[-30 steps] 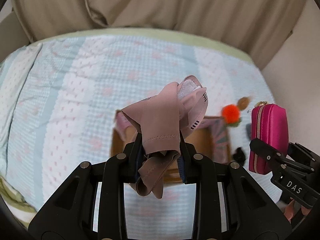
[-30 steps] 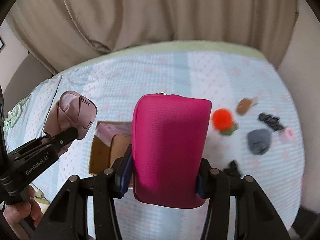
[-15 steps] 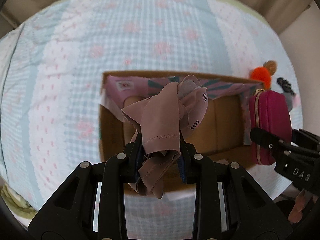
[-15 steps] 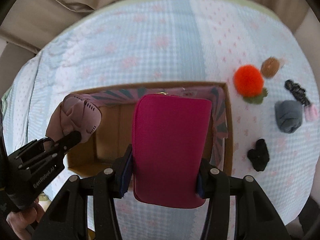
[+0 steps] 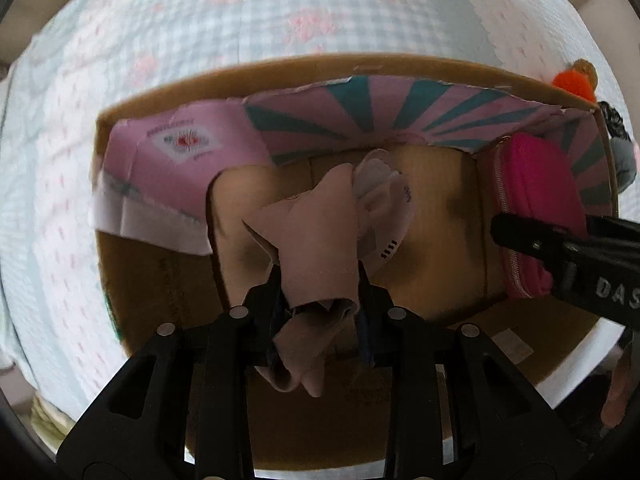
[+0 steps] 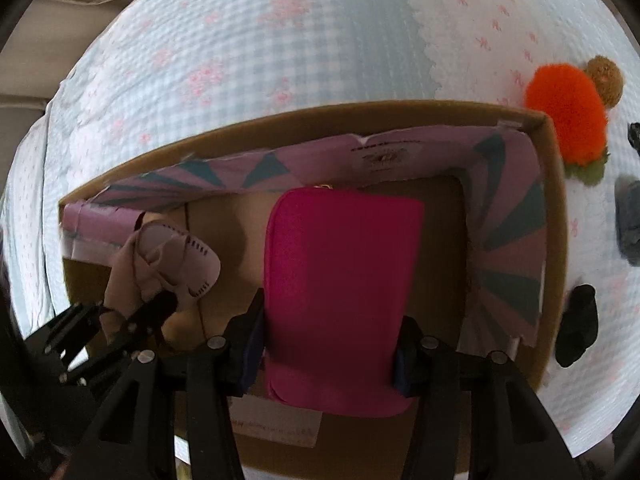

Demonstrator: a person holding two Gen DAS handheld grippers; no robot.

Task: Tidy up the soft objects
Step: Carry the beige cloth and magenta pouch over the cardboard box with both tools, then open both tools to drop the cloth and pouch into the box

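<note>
Two claws are being lowered together into the open cardboard box on the bed, where a second ago both were being held high above it with the curtain in view. In the left claw the dusty-pink cloth bundle is being carried between the pads, and its jaws have just been opening; the cloth is not yet being let fall, but the hold appears to be loosening. In the right claw the magenta zip pouch is being gripped by its sides, upright, its jaws widened only a little. Both items are now being held inside the box walls, close over the floor of the box. The release is judged to be the step in hand. Beyond the right claw, on the bed, the orange pompom and some dark small pieces are being left for later.
</note>
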